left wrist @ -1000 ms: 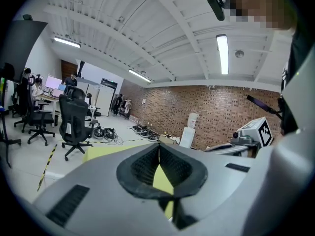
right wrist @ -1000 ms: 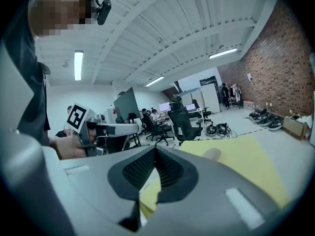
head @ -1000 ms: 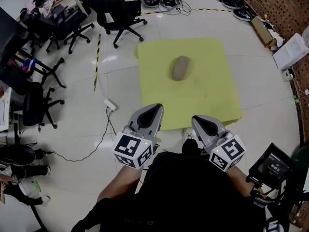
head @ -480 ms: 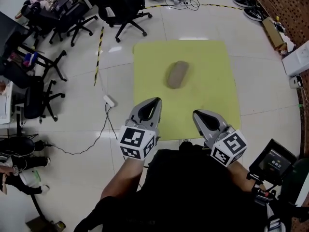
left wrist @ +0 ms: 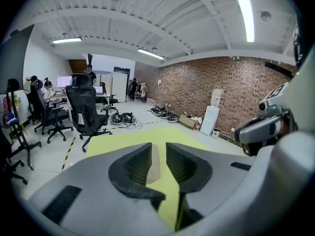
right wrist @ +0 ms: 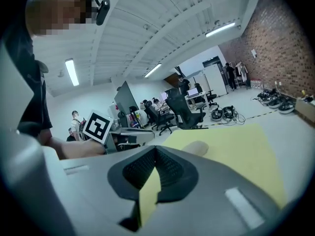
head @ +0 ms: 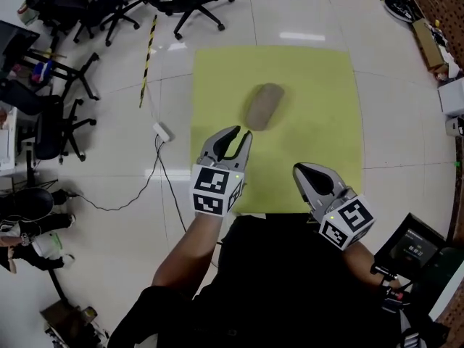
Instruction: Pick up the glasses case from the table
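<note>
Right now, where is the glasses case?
In the head view, the glasses case lies near the middle of the yellow table, just ahead of the left hand-held gripper, not touching it.

No legible text, brand or number. Left gripper (head: 239, 138) and right gripper (head: 299, 170) cubes bear only black-and-white square markers. Small screen (head: 415, 246) glyphs too small to read.

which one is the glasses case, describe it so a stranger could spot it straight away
Find the square yellow-green table standing on the pale tiled floor. Near its middle lies the glasses case, a rounded, oblong grey-brown pod. It is the only object lying on that bright surface.
</note>
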`<state>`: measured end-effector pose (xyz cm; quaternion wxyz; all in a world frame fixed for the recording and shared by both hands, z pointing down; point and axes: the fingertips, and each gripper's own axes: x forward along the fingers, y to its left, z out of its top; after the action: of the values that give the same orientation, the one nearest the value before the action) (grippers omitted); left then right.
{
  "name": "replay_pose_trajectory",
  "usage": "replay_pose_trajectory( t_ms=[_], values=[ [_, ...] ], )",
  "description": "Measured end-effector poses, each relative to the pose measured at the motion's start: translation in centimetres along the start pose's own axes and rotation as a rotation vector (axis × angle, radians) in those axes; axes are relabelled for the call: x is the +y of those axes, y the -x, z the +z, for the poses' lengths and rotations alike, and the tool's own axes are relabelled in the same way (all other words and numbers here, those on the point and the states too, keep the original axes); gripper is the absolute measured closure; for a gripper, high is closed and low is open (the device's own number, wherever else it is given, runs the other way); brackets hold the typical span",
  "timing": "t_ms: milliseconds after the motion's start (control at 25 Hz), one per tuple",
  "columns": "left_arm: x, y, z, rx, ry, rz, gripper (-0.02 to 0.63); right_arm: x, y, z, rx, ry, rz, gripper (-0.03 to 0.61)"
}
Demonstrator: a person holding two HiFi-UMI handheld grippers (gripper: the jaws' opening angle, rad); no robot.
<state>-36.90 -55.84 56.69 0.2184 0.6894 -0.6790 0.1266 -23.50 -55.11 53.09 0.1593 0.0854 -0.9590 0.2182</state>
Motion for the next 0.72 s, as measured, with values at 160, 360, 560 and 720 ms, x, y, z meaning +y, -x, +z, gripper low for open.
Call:
replay_pose_trajectory(
  t_ms=[160,360,560,720],
  values=[
    [0.1,-3.8,-1.0,0.053,-0.012,0.0,0.5,-2.4,-0.9,-0.5,0.018,-0.006,0.005,0.577],
    [0.5,-6.1,-2.8,0.13,-0.03,-0.011,0.446,-2.6,-0.6,-1.1,0.032,-0.029,-0.011,0.577],
    [1.6,-8.4,-4.1,0.185,-0.013,0.014,0.371,-3.2,0.2,-2.1,0.046,-0.05,-0.033,0.577],
    [1.8,-10.0,-5.3,0.214,-0.006,0.033,0.318,-3.5,0.1,-3.0,0.048,-0.078,-0.027,0.577]
  ],
)
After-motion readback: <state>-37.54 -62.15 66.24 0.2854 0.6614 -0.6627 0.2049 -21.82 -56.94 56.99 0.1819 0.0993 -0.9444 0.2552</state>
